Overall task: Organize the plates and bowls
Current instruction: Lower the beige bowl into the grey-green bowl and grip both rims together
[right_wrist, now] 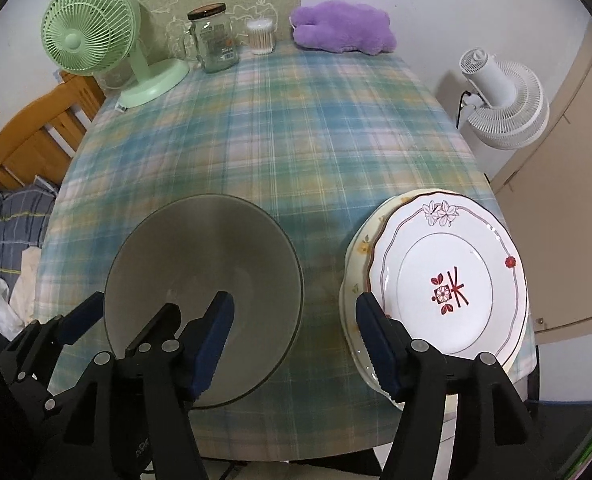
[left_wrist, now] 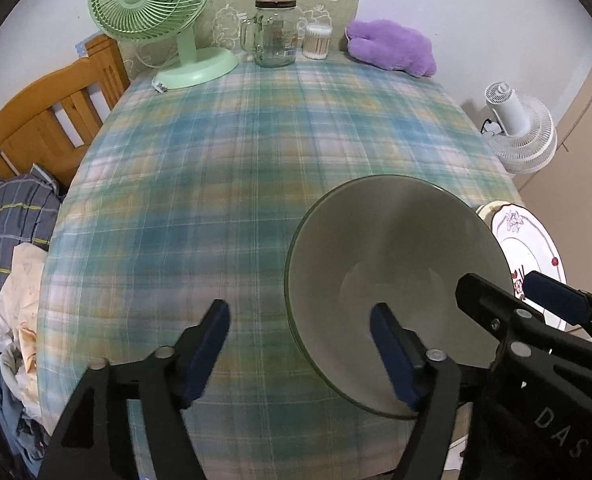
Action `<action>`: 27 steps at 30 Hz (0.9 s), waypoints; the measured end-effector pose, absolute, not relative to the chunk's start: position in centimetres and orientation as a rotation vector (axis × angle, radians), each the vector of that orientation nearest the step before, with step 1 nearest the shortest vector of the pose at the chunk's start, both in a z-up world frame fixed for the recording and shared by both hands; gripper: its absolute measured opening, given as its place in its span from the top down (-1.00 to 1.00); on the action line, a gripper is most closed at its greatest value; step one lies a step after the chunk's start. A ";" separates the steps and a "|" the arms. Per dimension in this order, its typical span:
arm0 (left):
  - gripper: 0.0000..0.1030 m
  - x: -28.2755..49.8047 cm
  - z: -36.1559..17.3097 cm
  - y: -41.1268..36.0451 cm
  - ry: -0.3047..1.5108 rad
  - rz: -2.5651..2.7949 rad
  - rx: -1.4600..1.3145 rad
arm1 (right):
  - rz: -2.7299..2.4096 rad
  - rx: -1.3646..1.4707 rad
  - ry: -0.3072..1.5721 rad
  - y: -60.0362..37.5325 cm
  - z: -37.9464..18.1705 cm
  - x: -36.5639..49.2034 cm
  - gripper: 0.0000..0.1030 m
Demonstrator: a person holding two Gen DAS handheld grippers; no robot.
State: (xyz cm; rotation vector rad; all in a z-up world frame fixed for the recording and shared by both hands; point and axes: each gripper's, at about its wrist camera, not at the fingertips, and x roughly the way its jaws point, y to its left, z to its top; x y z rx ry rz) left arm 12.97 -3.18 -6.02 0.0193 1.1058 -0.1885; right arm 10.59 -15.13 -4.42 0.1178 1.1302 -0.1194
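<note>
A grey-green bowl stands on the plaid tablecloth near the front edge. A white flowered plate lies on a cream plate at the front right. My left gripper is open and empty, its right finger over the bowl's near rim and its left finger outside to the left. It also shows in the right wrist view. My right gripper is open and empty, between the bowl and the plates. It also shows in the left wrist view.
At the table's far edge stand a green desk fan, a glass jar mug, a cotton swab tub and a purple plush. A wooden bed frame and laundry lie left; a white floor fan stands right.
</note>
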 end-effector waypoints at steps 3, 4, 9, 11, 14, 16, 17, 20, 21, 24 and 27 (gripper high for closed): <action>-0.61 13.0 -6.1 -3.2 1.102 -0.184 0.012 | -0.105 0.151 1.132 -15.3 -4.8 10.5 -0.31; -0.62 13.1 -6.2 -3.2 1.107 -0.185 0.007 | -0.100 0.155 1.133 -15.3 -4.9 10.5 -0.31; -0.63 13.6 -6.5 -3.8 1.117 -0.188 0.001 | -0.090 0.172 1.131 -15.5 -5.2 10.8 -0.31; -0.63 13.9 -6.8 -4.2 1.123 -0.193 -0.003 | -0.079 0.188 1.143 -15.9 -5.6 11.2 -0.31; -0.63 14.3 -7.3 -4.6 1.138 -0.178 -0.016 | -0.062 0.224 1.155 -16.5 -6.3 12.0 -0.31; -0.63 14.5 -7.5 -4.8 1.148 -0.161 -0.028 | -0.049 0.244 1.166 -16.9 -7.0 12.5 -0.31; -0.63 14.6 -7.7 -4.8 1.156 -0.154 -0.034 | -0.038 0.254 1.175 -17.1 -7.3 12.9 -0.31; -0.63 15.1 -8.2 -5.2 1.182 -0.129 -0.020 | 0.004 0.270 1.197 -17.5 -8.2 13.9 -0.31; -0.63 15.2 -8.3 -5.3 1.185 -0.122 -0.013 | 0.016 0.273 1.206 -17.6 -8.5 14.1 -0.31; -0.63 15.6 -8.8 -5.6 1.197 -0.097 0.005 | 0.069 0.293 1.239 -17.8 -9.6 15.0 -0.31; -0.63 15.8 -9.0 -5.7 1.197 -0.087 0.015 | 0.109 0.310 1.265 -17.9 -10.4 15.5 -0.29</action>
